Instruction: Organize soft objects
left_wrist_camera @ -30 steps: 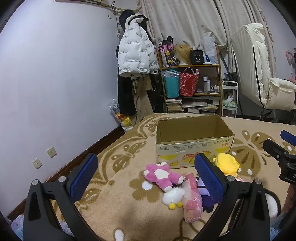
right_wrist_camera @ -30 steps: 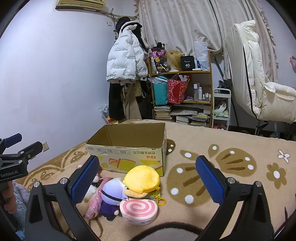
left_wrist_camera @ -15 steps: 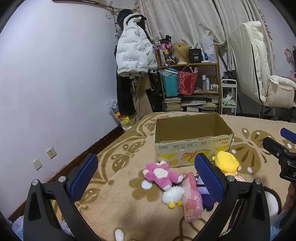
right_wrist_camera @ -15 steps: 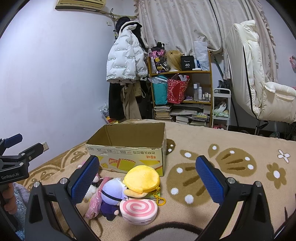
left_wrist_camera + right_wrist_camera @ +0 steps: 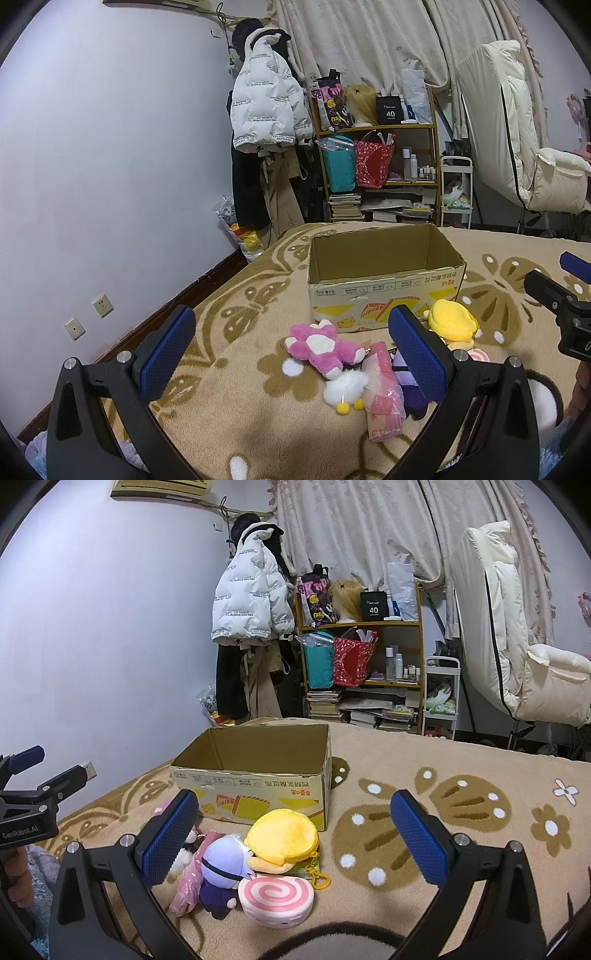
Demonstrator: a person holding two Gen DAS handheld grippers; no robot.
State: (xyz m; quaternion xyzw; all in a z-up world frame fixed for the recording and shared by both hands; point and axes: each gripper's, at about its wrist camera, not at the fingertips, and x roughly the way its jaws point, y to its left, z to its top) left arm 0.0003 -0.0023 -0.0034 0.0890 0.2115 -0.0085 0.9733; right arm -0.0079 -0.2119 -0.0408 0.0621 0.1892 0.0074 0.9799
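toys (image 5: 258, 864) before box (image 5: 255, 794) — shelf (image 5: 369, 664) behind

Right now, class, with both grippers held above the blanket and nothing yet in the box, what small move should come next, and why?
Probably lower the open right gripper onto the yellow plush, the toy nearest the cardboard box. The box shows no toys inside, both grippers hold nothing, and the left gripper is also open.
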